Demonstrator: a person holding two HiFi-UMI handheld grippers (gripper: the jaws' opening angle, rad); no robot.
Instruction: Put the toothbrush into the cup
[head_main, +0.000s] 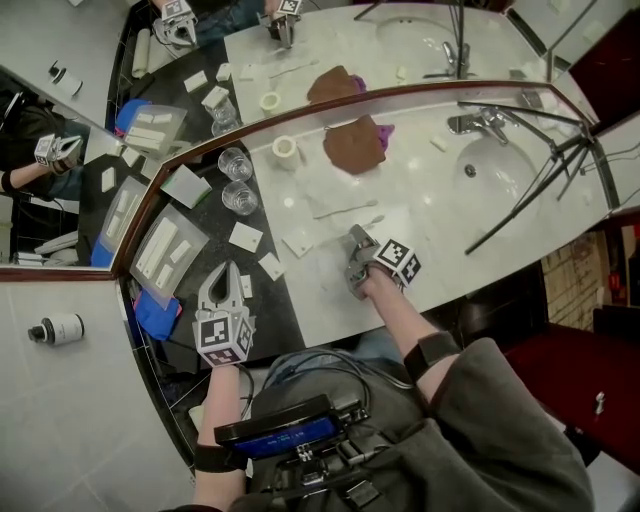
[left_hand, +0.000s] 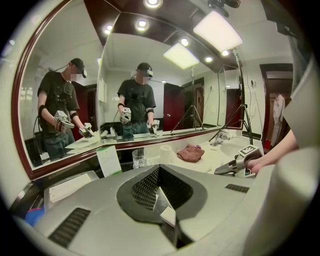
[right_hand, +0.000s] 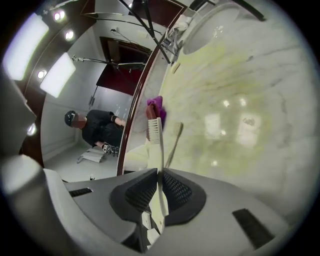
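I can read no word, number or brand. My left gripper (head_main: 227, 268) and right gripper (head_main: 356, 234) bear only square markers (head_main: 222, 338).

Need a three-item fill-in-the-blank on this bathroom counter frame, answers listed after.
The right gripper is clamped on a white plastic ____.
The left gripper is shut and holds ____.
The crumpled brown cloth lies on the marble counter between the small white roll and the ____ with the chrome tap.
Missing: toothbrush; nothing; sink.
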